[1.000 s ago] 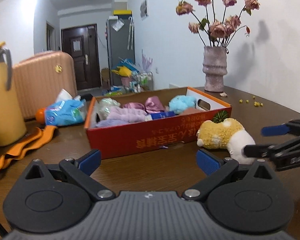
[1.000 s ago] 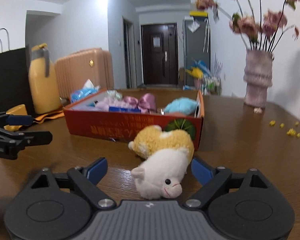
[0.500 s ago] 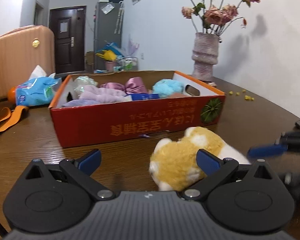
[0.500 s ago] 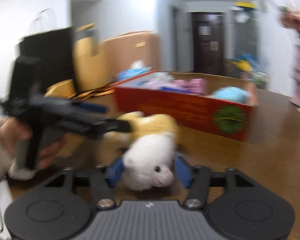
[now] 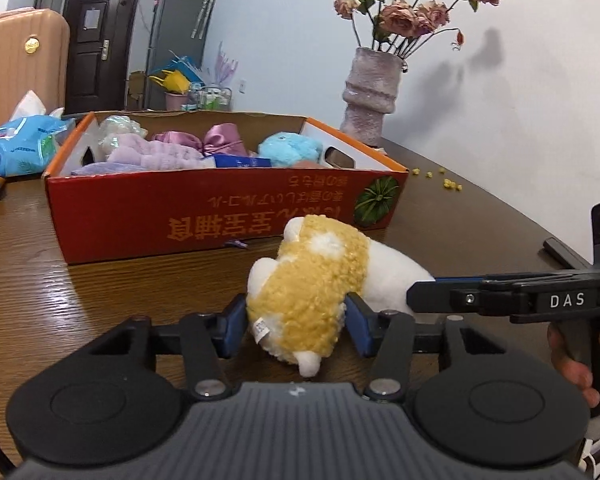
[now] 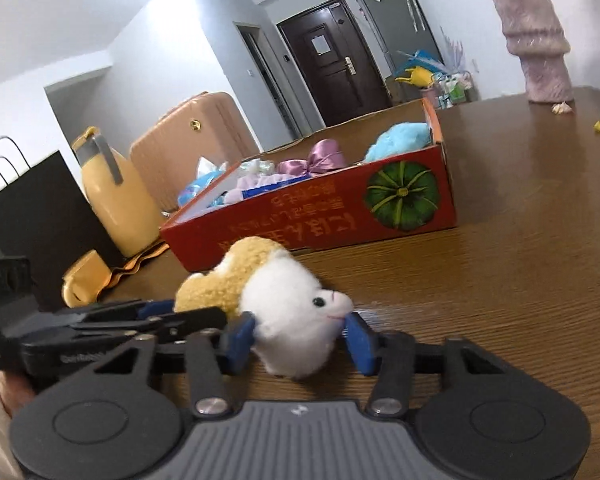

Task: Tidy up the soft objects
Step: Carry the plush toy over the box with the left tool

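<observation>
A yellow and white plush toy point(image 5: 312, 280) lies on the wooden table point(image 5: 100, 300) in front of a red cardboard box point(image 5: 220, 216). My left gripper point(image 5: 296, 326) is shut on its yellow body. My right gripper point(image 6: 298, 340) is shut on its white head point(image 6: 292, 320). The right gripper also shows in the left wrist view point(image 5: 424, 296), coming in from the right. The left gripper shows in the right wrist view point(image 6: 184, 316), at the left. The box holds several soft things, among them a blue plush point(image 5: 288, 150) and a purple satin bow point(image 5: 220, 140).
A pink vase with dried roses point(image 5: 370, 96) stands at the back right. A tissue pack point(image 5: 20, 152) lies left of the box. A yellow jug point(image 6: 112, 200), a black paper bag point(image 6: 40, 220) and a pink suitcase point(image 6: 196, 136) are at the left.
Both grippers have closed in on the plush toy from opposite sides and shut on it. A second ago both were open and the left one was farther back.
</observation>
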The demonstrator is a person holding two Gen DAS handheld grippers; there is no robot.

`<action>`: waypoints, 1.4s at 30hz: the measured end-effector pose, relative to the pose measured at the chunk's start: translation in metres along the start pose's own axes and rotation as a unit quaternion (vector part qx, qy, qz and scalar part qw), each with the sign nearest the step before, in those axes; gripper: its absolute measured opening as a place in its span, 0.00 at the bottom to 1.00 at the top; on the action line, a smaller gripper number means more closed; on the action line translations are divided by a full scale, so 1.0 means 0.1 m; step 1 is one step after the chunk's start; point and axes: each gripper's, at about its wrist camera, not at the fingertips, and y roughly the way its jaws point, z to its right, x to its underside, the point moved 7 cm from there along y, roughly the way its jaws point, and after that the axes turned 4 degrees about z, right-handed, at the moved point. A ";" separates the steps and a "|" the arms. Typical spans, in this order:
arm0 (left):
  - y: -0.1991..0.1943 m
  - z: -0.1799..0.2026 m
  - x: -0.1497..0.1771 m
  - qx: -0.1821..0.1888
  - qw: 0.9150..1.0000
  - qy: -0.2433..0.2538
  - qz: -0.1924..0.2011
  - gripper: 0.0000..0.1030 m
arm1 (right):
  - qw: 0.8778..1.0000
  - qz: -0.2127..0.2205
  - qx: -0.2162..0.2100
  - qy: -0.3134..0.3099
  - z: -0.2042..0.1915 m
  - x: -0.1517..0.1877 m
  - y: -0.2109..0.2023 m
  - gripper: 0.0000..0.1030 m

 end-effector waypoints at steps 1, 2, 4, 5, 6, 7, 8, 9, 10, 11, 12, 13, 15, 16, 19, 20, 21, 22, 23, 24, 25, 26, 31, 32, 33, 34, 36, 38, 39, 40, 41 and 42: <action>0.00 0.00 0.00 0.000 1.000 -0.001 0.000 0.50 | 1.000 0.001 0.002 -0.002 -0.01 0.00 0.01 0.46; 0.00 0.00 0.00 0.000 1.000 -0.001 0.001 0.50 | 1.000 0.003 0.005 -0.004 -0.02 0.01 0.01 0.44; -0.01 0.00 -0.01 0.000 1.000 0.000 0.002 0.49 | 1.000 0.006 0.007 -0.002 -0.04 0.02 -0.01 0.42; -0.02 0.01 -0.01 0.002 1.000 0.001 0.003 0.49 | 1.000 0.008 0.010 -0.001 -0.05 0.03 -0.02 0.42; -0.04 0.03 -0.01 0.005 1.000 0.004 0.005 0.49 | 1.000 0.009 0.013 -0.001 -0.05 0.05 -0.02 0.42; -0.07 0.06 0.00 0.007 1.000 0.012 0.008 0.49 | 1.000 0.012 0.017 -0.002 -0.07 0.06 -0.05 0.42; -0.10 0.09 0.00 0.007 1.000 0.017 0.011 0.49 | 1.000 0.015 0.020 -0.003 -0.09 0.07 -0.09 0.41; -0.16 0.13 0.00 0.008 1.000 0.021 0.018 0.50 | 1.000 0.019 0.021 -0.003 -0.11 0.08 -0.15 0.41; -0.22 0.18 0.00 0.008 0.999 0.023 0.026 0.50 | 1.000 0.023 0.020 -0.002 -0.13 0.09 -0.22 0.41; -0.28 0.23 0.00 0.009 0.999 0.024 0.033 0.50 | 0.999 0.026 0.020 -0.002 -0.16 0.10 -0.29 0.41; -0.34 0.27 0.00 0.011 0.999 0.022 0.039 0.50 | 0.999 0.028 0.020 -0.003 -0.18 0.11 -0.35 0.41; -0.39 0.32 0.00 0.014 0.999 0.021 0.043 0.50 | 0.999 0.031 0.020 -0.006 -0.21 0.11 -0.43 0.41; -0.48 0.41 -0.03 0.021 0.998 0.020 0.051 0.50 | 0.999 0.041 0.023 -0.009 -0.25 0.10 -0.58 0.41; -0.52 0.45 -0.06 0.023 0.998 0.020 0.055 0.50 | 0.999 0.048 0.023 -0.012 -0.27 0.08 -0.66 0.41; -0.66 0.58 -0.16 0.031 0.997 0.025 0.069 0.49 | 0.997 0.072 0.024 -0.023 -0.37 -0.01 -0.90 0.41; -0.72 0.62 -0.20 0.033 0.996 0.028 0.076 0.49 | 0.996 0.080 0.023 -0.027 -0.40 -0.04 -0.97 0.41; -0.76 0.67 -0.24 0.034 0.996 0.033 0.082 0.49 | 0.996 0.087 0.023 -0.029 -0.42 -0.06 -1.02 0.41; -0.80 0.70 -0.27 0.035 0.995 0.036 0.086 0.49 | 0.995 0.094 0.022 -0.031 -0.45 -0.09 -1.08 0.41; -0.84 0.72 -0.30 0.036 0.995 0.038 0.090 0.49 | 0.994 0.100 0.021 -0.034 -0.48 -0.11 -1.13 0.41; -0.87 0.75 -0.33 0.036 0.994 0.040 0.093 0.49 | 0.993 0.106 0.020 -0.038 -0.50 -0.14 -1.18 0.41; -0.90 0.77 -0.36 0.035 0.994 0.042 0.097 0.49 | 0.993 0.110 0.019 -0.040 -0.53 -0.16 -1.21 0.41; -0.92 0.78 -0.37 0.035 0.993 0.044 0.099 0.49 | 0.993 0.113 0.018 -0.042 -0.54 -0.17 -1.24 0.41; -0.88 0.77 -0.50 0.043 0.993 0.046 0.095 0.49 | 0.991 0.121 0.018 -0.047 -0.53 -0.26 -1.25 0.41; -0.86 0.75 -0.57 0.047 0.994 0.041 0.093 0.49 | 0.991 0.124 0.018 -0.049 -0.53 -0.32 -1.24 0.41; -0.82 0.73 -0.64 0.051 0.994 0.040 0.092 0.49 | 0.990 0.128 0.019 -0.055 -0.54 -0.39 -1.22 0.41; -0.78 0.71 -0.73 0.057 0.993 0.046 0.090 0.49 | 0.989 0.135 0.023 -0.062 -0.55 -0.47 -1.20 0.41; -0.65 0.64 -0.92 0.065 0.993 0.048 0.085 0.49 | 0.986 0.147 0.025 -0.076 -0.55 -0.67 -1.13 0.41; -0.48 0.54 -1.12 0.071 0.994 0.039 0.070 0.49 | 0.985 0.152 0.026 -0.076 -0.52 -0.88 -1.02 0.40; -0.39 0.48 -1.21 0.071 0.995 0.035 0.064 0.49 | 0.985 0.153 0.024 -0.080 -0.51 -0.99 -0.95 0.40; -0.29 0.42 -1.31 0.067 0.995 0.031 0.060 0.49 | 0.985 0.153 0.022 -0.081 -0.50 -1.08 -0.88 0.36; -0.20 0.36 -1.40 0.062 0.996 0.030 0.058 0.49 | 0.985 0.150 0.025 -0.083 -0.48 -1.19 -0.77 0.36; -0.11 0.32 -1.48 0.059 0.996 0.030 0.057 0.49 | 0.985 0.148 0.029 -0.086 -0.45 -1.27 -0.68 0.36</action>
